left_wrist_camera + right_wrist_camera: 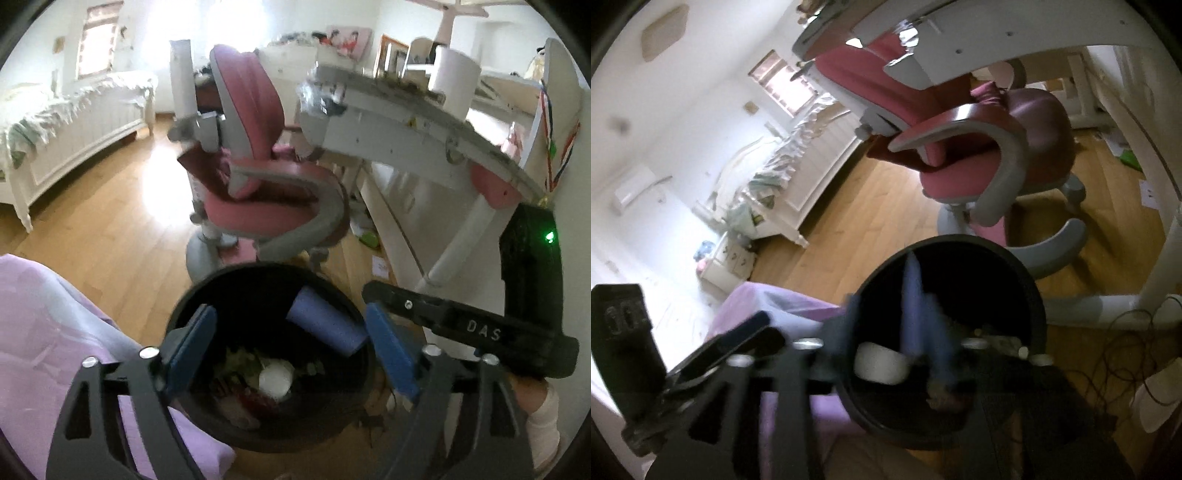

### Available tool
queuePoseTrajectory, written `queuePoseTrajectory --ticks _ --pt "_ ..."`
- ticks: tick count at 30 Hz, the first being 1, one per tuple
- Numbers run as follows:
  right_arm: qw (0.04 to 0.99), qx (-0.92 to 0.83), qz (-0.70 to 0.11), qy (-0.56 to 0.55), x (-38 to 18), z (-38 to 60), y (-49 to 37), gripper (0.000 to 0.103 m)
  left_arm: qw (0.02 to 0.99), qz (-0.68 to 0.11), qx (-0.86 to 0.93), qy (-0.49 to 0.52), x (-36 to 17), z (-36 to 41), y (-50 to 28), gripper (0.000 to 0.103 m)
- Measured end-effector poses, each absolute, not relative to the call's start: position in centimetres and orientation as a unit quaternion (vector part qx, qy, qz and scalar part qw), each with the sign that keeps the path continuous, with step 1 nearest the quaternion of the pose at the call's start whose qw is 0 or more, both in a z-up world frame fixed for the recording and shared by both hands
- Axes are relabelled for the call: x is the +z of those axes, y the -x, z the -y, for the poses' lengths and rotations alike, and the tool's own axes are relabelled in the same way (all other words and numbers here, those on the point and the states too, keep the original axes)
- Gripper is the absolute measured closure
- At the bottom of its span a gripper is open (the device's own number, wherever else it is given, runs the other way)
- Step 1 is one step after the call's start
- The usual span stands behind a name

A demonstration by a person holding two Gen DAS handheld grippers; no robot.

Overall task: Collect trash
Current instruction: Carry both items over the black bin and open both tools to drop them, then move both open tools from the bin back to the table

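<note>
The left claw (291, 354) stands spread wide over a black trash bin (207, 295) in the lower middle of its frame, its blue pads (192, 343) apart with nothing pressed between them. A lilac cylinder (325, 325) sits tilted inside the bin, just beside the right-hand pad but not pinched. Below it in the bin lie a white round lid or cup (275, 380) and mixed scraps, too dark to tell apart.

The right claw (897, 332) is blurred in the lower middle of its own frame; its bluish fingers (942, 332) stand partly apart above the same bin (1030, 280), and the lilac streak between them is too smeared to say whether it touches them. In the left view this claw's black body (472, 328) shows at right, with a green light (549, 235) glowing above it.

The bin stands on a wooden plank floor (122, 206). A lilac cloth (44, 314) fills the lower left of the left view, touching the bin's side. Behind the bin is a pink and grey chair (258, 166), and to its right a white tabletop (388, 122), cluttered along its edge, on white legs. A white bed (74, 122) with rumpled bedding runs along the upper left, under a bright window (96, 40). Dark cables (1126, 354) trail on the floor at the right of the right view.
</note>
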State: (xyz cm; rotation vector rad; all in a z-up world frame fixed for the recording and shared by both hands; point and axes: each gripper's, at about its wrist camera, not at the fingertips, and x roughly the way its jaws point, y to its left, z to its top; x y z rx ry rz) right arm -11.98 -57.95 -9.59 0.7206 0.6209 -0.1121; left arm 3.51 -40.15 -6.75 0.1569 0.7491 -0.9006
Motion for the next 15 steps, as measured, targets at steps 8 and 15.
queuePoseTrajectory --ticks 8,15 --pt "0.890 -0.059 -0.304 -0.335 -9.3 56.7 11.4 0.041 0.864 -0.342 -0.366 -0.051 -5.2 34.8 -5.4 0.019" --pt "0.894 -0.032 -0.324 -0.307 -9.0 53.6 9.2 0.041 0.910 -0.349 -0.222 0.028 -4.8 22.6 -11.0 0.019"
